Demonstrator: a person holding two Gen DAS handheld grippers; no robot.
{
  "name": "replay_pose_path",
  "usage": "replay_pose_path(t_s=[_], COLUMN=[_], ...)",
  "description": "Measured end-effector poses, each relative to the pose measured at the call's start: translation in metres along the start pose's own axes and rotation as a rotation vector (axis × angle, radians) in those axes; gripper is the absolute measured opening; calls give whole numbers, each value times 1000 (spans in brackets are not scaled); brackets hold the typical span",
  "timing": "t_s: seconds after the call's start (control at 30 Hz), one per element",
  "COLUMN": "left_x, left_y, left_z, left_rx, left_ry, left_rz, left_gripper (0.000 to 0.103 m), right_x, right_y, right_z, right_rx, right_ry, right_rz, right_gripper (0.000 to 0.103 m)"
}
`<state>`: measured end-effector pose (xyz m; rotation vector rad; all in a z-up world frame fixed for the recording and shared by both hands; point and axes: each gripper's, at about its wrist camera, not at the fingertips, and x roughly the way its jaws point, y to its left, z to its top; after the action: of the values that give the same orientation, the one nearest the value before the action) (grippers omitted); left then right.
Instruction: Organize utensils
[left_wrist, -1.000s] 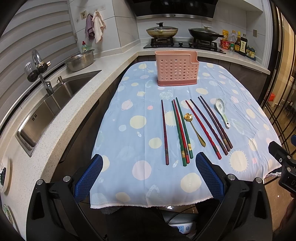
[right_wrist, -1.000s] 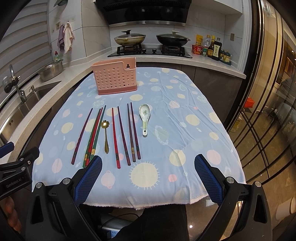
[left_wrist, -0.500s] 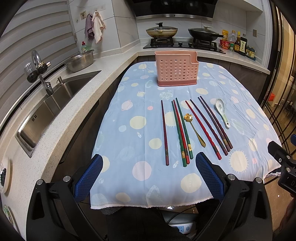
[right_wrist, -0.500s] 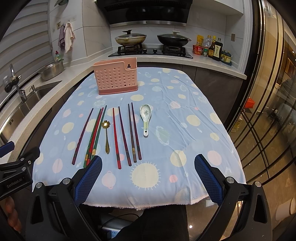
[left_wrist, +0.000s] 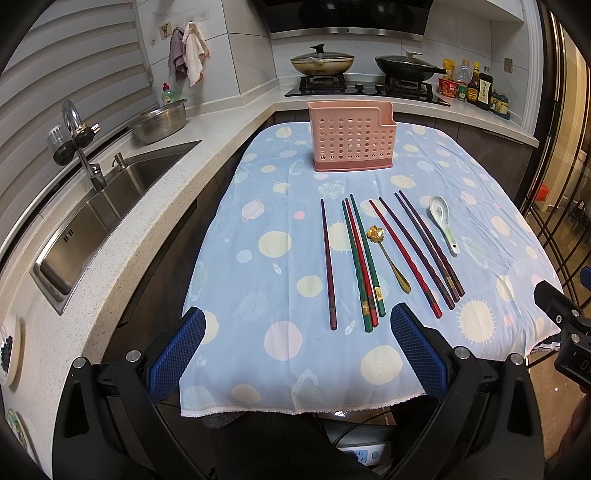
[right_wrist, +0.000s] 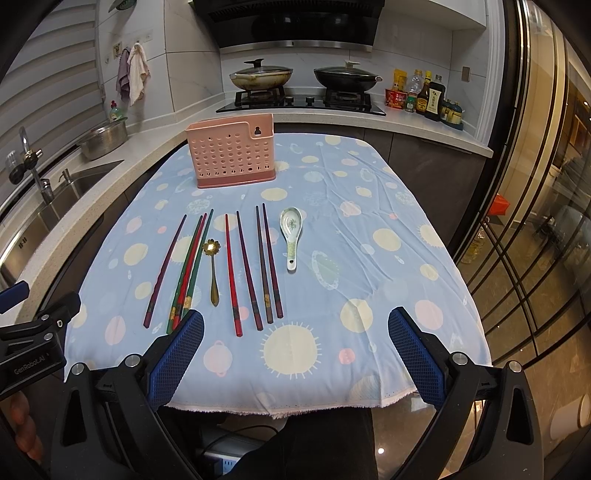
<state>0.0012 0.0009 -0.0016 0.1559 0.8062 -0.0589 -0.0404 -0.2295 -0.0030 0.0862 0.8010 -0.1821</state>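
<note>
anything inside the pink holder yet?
Nothing sticks up above the rim of the pink holder, and no utensil shows through its holes. The floor inside is hidden by the front wall. All chopsticks and both spoons lie on the tablecloth.

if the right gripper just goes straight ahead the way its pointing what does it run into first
Probably the tablecloth itself: the open right gripper points at bare cloth right of the ceramic spoon, with the chopsticks left of its line. How high it hangs is unclear.
</note>
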Motion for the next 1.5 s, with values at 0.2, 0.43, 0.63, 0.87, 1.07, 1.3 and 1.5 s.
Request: replay_pose_path(t_s=[0.2,0.43,0.63,0.87,1.07,1.3,1.5], left_x=[0,0,0,8,32,80,118], left_y=[0,0,0,3,9,19,11], left_z=[0,0,0,-3,-5,-11,-16], left_rx=[-1,0,0,-17,-66,-130,-102], left_ry=[1,0,0,33,91,191,246], left_rz=[0,0,0,-21,-74,-127,-124], left_gripper=[96,96,96,96,96,96,92], right_x=[1,1,1,6,17,37,61], right_y=[2,1,1,4,-5,-15,-23], right_z=[-2,-1,-1,-4,-6,-6,-4], right_rx=[1,1,1,7,22,51,71], right_ry=[1,3,2,10,35,80,116], right_rz=[0,1,0,-2,-10,-8,-3], right_gripper=[96,96,96,96,96,96,96])
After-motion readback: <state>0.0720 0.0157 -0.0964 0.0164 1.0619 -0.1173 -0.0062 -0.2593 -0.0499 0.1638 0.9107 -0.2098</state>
